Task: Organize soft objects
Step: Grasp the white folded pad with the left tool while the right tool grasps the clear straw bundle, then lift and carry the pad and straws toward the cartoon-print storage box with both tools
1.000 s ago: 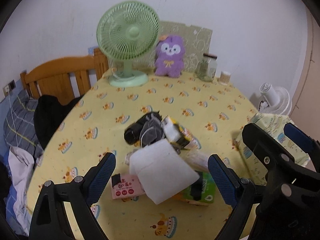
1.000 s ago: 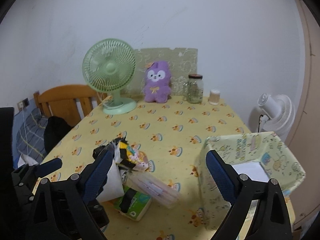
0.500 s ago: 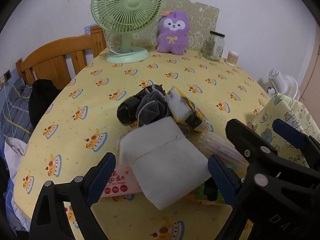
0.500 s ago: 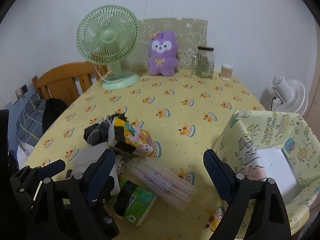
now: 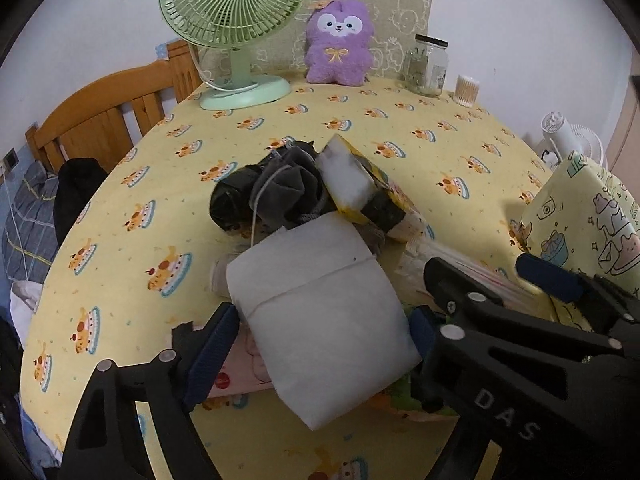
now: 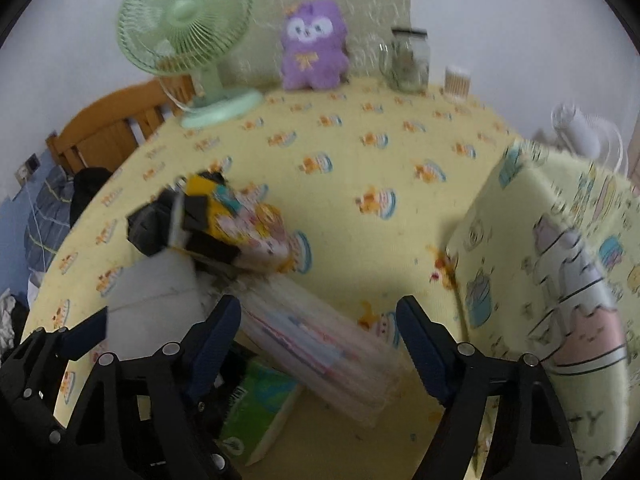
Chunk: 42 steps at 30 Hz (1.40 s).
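Since a second ago both tongs have dropped right down onto the pile, so the fan and plush that sat mid-picture are now up at the top edge.

The left tongs (image 5: pixel 322 338) now straddle the white folded pad (image 5: pixel 320 316), and their jaws are closing. The pads look just at its sides, but I can't tell if they're pressing yet, so I'd call it not gripped.

The right tongs (image 6: pixel 318 338) are over the clear plastic packet (image 6: pixel 316 340), jaws also closing, with the packet between them and a visible gap on the right side. That view is blurry, so take it loosely.

My read is that this is the start of two grabs at once, with nothing lifted so far. The patterned fabric bin (image 6: pixel 560 280) is at the right end of the counter (image 5: pixel 360 128), close to the pile, and that's presumably where the stuff goes.

Count, as far as I can see:
- one white pad
- one clear packet
- one dark sock bundle (image 5: pixel 276 192)
- one yellow printed pack (image 5: pixel 360 184)
- one green tissue pack (image 6: pixel 256 408)
- one pink pack (image 5: pixel 236 376), mostly hidden under the pad
- one bin

At the back there's one green fan (image 5: pixel 236 20), one purple plush (image 5: pixel 340 40), one glass jar (image 5: pixel 426 66) and one small tub of cotton swabs (image 5: pixel 466 90).
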Each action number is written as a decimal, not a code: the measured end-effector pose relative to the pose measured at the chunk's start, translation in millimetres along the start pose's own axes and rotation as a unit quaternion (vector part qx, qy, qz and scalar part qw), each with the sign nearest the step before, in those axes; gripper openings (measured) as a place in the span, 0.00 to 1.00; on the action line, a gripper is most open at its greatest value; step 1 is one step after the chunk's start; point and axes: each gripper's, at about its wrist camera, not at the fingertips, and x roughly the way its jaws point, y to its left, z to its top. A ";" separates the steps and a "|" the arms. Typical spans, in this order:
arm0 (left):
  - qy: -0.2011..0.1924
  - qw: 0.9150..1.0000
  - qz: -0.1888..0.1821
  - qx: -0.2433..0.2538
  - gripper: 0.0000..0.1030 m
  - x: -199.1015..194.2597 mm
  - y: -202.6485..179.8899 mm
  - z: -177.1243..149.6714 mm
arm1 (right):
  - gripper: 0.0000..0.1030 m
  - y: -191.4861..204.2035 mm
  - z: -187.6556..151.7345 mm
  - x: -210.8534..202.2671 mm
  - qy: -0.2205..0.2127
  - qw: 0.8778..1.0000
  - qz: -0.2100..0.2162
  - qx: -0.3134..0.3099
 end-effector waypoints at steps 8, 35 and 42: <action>-0.005 1.000 0.010 0.015 0.82 2.5 -6.2 -1.4 | 0.66 -5.2 -3.9 14.4 0.014 1.000 0.011 0.017; -0.053 0.998 -0.008 0.017 0.36 -35.4 -21.9 3.3 | 0.18 -1.4 1.4 -34.6 -0.046 0.998 0.045 0.003; -0.077 0.997 -0.009 0.020 0.36 -56.6 -25.2 9.3 | 0.18 -3.6 6.5 -57.3 -0.067 0.997 0.041 0.009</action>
